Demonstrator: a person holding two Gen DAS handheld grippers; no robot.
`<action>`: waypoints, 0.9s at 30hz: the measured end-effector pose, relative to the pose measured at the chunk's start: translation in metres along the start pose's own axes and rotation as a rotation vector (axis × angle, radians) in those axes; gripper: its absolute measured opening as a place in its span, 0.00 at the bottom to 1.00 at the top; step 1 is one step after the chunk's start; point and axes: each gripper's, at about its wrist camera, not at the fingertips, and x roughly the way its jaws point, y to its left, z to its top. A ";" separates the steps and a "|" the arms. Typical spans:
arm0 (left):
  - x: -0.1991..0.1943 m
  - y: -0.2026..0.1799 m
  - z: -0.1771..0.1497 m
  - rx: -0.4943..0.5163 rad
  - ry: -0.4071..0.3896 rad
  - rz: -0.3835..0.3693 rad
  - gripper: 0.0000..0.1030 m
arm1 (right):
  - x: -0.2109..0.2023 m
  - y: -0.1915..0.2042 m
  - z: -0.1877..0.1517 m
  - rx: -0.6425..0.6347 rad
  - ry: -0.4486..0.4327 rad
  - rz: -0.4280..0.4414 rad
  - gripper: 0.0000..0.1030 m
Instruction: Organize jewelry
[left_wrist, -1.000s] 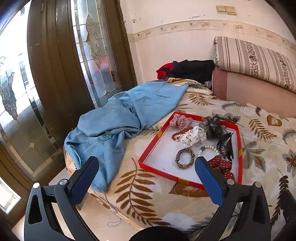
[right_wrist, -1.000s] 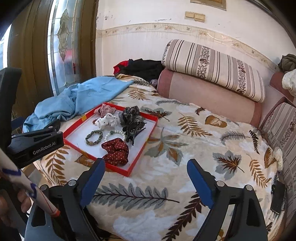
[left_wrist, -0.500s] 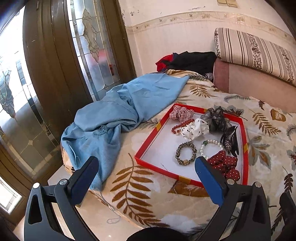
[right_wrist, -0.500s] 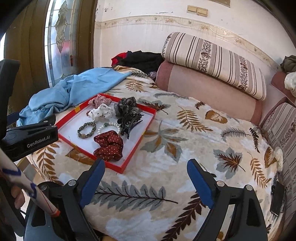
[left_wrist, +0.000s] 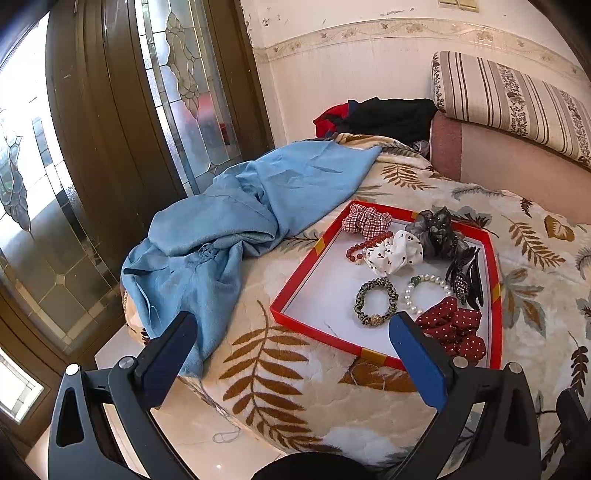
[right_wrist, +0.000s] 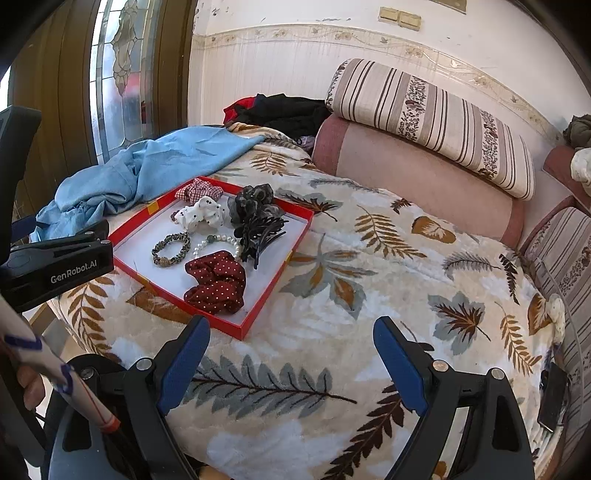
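The red beaded bracelet (left_wrist: 364, 248) is half buried under the white dotted scrunchie (left_wrist: 394, 252), so only part of its loop shows, and from the right-hand view I can hardly find it at all. The black hair claw (left_wrist: 467, 275) tangles into the grey gauze scrunchie (left_wrist: 437, 230) behind it, and where one ends and the other begins is hard to say. The left gripper's own finger hides the near edge of the dark red dotted scrunchie (left_wrist: 454, 326).

All of it lies in a shallow red tray (left_wrist: 301, 271) with a white floor, set on the near left part of the bed. Also inside: a checked red-and-white scrunchie (left_wrist: 365, 219) at the far corner, a dark patterned bracelet (left_wrist: 376, 297) and a pearl bracelet (left_wrist: 424, 288) side by side near the middle.

The left gripper (left_wrist: 293, 345) hangs over the bed's edge just short of the tray, fingers spread wide and holding nothing. The right gripper (right_wrist: 291, 349) hovers over bare blanket to the tray's right, spread the same way, empty.

The bed wears a cream blanket (right_wrist: 369, 258) printed with brown and grey leaves. A blue cloth (left_wrist: 236, 225) sprawls off its left side, dark clothes (left_wrist: 384, 116) are heaped at the head, and a striped bolster (right_wrist: 436, 122) sits on a pink cushion (right_wrist: 406, 173). A dark wooden door with leaded glass (left_wrist: 177, 85) stands to the left.
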 end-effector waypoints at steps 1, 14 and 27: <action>0.000 0.000 0.000 0.000 0.000 0.001 1.00 | 0.000 0.000 0.000 -0.001 0.001 0.001 0.90; 0.004 0.003 -0.003 -0.005 0.005 0.006 1.00 | 0.003 0.004 -0.003 -0.012 0.009 -0.001 0.90; 0.006 0.005 -0.003 -0.005 0.007 0.005 1.00 | 0.003 0.006 -0.006 -0.018 0.015 -0.003 0.90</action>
